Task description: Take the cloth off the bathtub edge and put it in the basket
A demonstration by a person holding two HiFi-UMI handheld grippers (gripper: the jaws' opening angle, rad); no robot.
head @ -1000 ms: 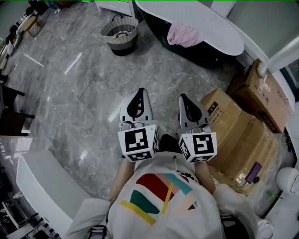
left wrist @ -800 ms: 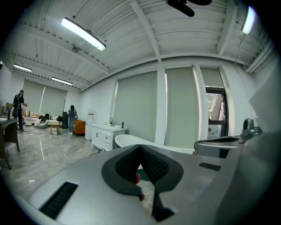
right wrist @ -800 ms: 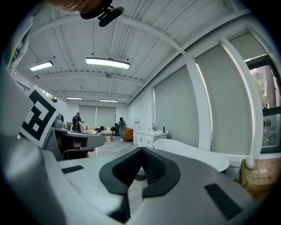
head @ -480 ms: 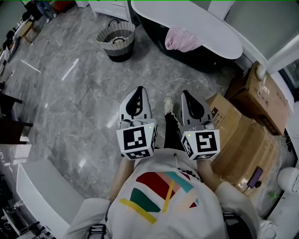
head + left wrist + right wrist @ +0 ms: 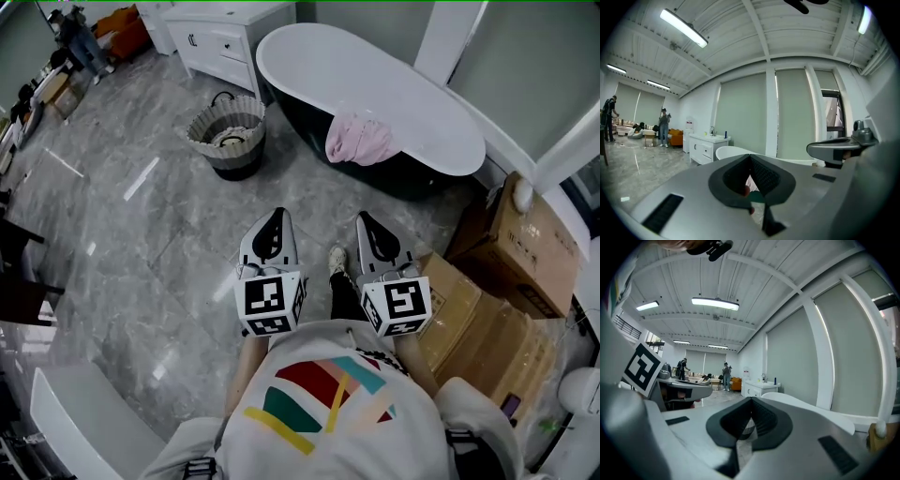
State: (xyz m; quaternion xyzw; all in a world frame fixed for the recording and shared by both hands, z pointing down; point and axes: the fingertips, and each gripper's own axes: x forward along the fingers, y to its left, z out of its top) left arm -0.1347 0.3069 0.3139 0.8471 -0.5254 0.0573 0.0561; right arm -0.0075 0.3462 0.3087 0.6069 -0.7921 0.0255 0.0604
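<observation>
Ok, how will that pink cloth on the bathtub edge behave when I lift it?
Probably floppy: the pink cloth lies bunched over the bathtub rim, so it should sag from wherever it's pinched. It looks soft and light. Some hangs down the dark outer side, so it may drag.

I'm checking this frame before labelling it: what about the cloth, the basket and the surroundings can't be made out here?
- Contents of the basket: head view, pale shapes inside, too small to name.
- pink cloth: the left gripper view shows only a sliver; the left gripper itself hides the rest.
- cardboard boxes: head view, cut off by the right edge.
</observation>
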